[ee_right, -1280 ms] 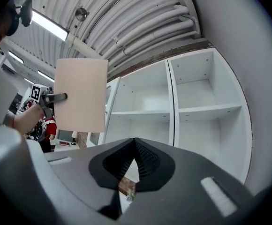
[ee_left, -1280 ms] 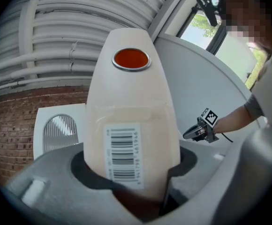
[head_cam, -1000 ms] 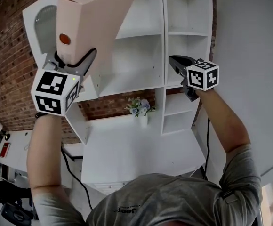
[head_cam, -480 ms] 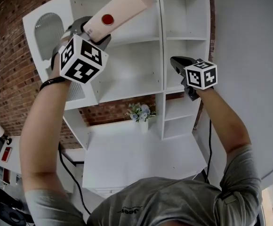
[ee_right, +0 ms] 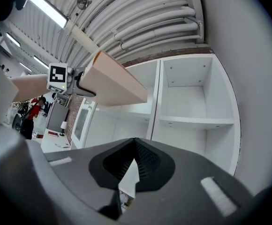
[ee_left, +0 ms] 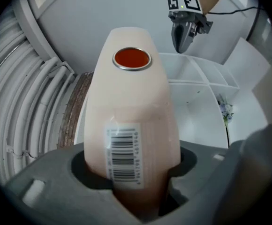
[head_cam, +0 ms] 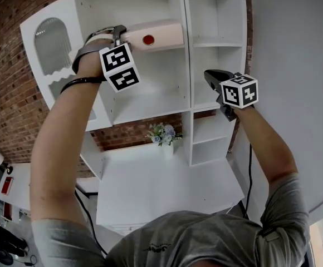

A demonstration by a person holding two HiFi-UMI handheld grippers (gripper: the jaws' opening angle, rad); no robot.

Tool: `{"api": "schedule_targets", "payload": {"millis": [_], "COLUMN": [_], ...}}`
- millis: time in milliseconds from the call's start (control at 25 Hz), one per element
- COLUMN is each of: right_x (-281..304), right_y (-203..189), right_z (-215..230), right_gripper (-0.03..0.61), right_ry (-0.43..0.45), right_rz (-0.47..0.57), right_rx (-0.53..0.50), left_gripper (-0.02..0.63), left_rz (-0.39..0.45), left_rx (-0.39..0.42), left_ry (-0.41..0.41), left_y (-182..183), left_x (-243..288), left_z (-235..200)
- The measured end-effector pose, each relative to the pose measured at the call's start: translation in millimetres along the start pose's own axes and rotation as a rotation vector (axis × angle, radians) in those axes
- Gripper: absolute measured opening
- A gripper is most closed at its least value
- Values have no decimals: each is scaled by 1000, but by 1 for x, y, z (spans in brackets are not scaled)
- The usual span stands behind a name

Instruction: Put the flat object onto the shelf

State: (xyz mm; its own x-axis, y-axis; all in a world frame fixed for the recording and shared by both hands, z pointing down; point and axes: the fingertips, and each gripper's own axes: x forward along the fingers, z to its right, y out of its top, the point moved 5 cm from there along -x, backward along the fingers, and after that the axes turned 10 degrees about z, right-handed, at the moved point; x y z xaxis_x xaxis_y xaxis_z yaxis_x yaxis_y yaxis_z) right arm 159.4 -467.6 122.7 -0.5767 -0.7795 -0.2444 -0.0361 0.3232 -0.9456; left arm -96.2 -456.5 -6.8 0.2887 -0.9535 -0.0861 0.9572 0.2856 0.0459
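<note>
Left gripper [head_cam: 118, 36] rolled the flat pink box [head_cam: 153, 36] from upright to level, now in the white shelf unit [head_cam: 150, 93] top bay, jaws clamped on its end. Right gripper [head_cam: 213, 78] closed, empty. Risk: far end clips divider [head_cam: 187, 71], or early release tips it off.

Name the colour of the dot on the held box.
Red dot on the pink box; clearest in the left gripper view.
</note>
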Motion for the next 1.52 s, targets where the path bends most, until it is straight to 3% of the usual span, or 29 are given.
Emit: {"api": "schedule_targets", "payload": {"millis": [280, 880, 1520], "right_x": [0, 15, 50], "right_y": [-14, -53, -71], "right_z": [12, 30, 29], "right_gripper": [6, 7, 7], "right_ry": [-10, -11, 39], "right_rz": [-19, -65, -97], "right_rx": [8, 25, 37], "left_gripper": [296, 295, 330], "left_rz": [-57, -72, -13], "left_rx": [14, 16, -92], "left_ry": [-97, -132, -357], "left_y": [-13, -24, -27], "left_x": [50, 111, 123], "left_z": [32, 47, 24]}}
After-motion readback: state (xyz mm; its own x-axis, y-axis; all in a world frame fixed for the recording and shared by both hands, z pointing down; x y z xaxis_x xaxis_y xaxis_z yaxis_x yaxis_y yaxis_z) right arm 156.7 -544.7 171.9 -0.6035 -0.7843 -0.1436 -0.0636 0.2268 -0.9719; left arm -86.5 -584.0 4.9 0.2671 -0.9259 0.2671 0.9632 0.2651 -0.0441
